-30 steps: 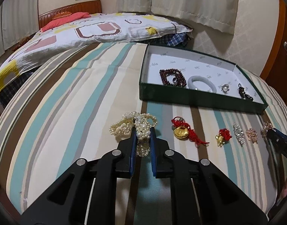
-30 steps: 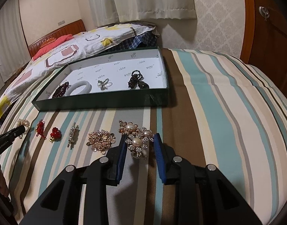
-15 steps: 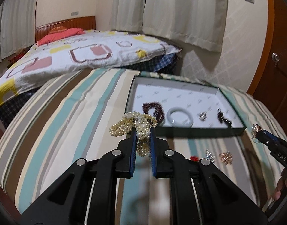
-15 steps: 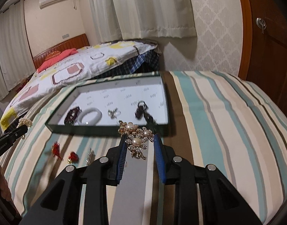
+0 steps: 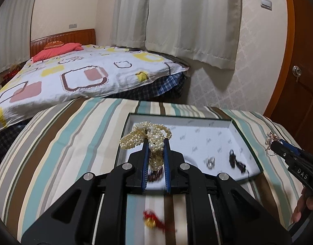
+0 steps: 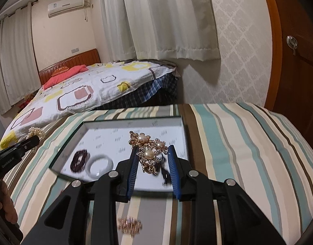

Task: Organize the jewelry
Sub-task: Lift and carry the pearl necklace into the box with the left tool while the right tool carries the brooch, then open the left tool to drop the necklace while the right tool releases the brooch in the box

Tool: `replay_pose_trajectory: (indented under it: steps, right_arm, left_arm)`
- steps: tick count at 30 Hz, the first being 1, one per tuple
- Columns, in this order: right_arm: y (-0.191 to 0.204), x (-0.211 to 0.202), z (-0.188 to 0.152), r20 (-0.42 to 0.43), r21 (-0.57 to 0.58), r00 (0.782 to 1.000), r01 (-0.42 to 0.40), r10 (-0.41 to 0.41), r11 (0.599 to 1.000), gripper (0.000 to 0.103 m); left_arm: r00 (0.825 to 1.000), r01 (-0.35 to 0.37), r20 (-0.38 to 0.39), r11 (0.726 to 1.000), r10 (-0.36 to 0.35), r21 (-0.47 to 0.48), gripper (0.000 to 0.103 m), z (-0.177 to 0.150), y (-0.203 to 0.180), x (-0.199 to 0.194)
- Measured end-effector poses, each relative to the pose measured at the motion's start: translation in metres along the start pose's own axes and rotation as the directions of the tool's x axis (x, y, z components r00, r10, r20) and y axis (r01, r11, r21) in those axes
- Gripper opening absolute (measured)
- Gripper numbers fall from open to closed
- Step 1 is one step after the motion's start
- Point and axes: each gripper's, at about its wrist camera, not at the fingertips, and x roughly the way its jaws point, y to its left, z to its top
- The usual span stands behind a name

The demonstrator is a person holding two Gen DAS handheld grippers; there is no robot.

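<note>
The left gripper grasps one pearl bracelet; the right gripper grasps one brooch. Four pieces lie in the one box.

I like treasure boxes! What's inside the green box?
Inside the green box: a dark bead bracelet, a white bangle and a small silver piece. The right gripper hides other parts.

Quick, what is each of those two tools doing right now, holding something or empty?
Left tool: closed on the pearl bracelet, held above the green box.
Right tool: closed on the gold pearl brooch, also above the box.
</note>
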Motion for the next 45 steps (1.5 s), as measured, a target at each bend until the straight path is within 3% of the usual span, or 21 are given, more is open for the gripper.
replay_pose_trajectory:
  steps: [9,24,33,41,45]
  right_arm:
    - [-0.005,0.048,0.022,-0.012,-0.005,1.0,0.014,-0.014,1.0,0.03]
    - [-0.017,0.127,0.014,-0.169,0.016,0.985,0.037,-0.034,0.999,0.03]
    - [-0.018,0.144,0.011,-0.25,0.007,0.966,0.061,-0.057,0.998,0.03]
    - [-0.024,0.151,0.007,-0.289,0.013,0.955,0.076,-0.07,0.997,0.03]
    - [-0.021,0.153,0.007,-0.299,-0.011,0.951,0.079,-0.079,0.997,0.031]
  left_arm:
    - [1.0,-0.018,-0.021,1.0,0.019,0.017,0.013,0.024,-0.006,0.06]
    - [0.977,-0.041,-0.206,0.999,0.047,0.031,0.013,0.026,-0.001,0.156]
    - [0.943,-0.055,-0.325,0.998,0.066,0.044,0.013,0.019,0.002,0.184]
    - [0.929,-0.07,-0.359,0.996,0.088,0.062,0.014,0.014,0.001,0.191]
    - [0.932,-0.075,-0.348,0.994,0.098,0.079,0.028,0.015,-0.001,0.19]
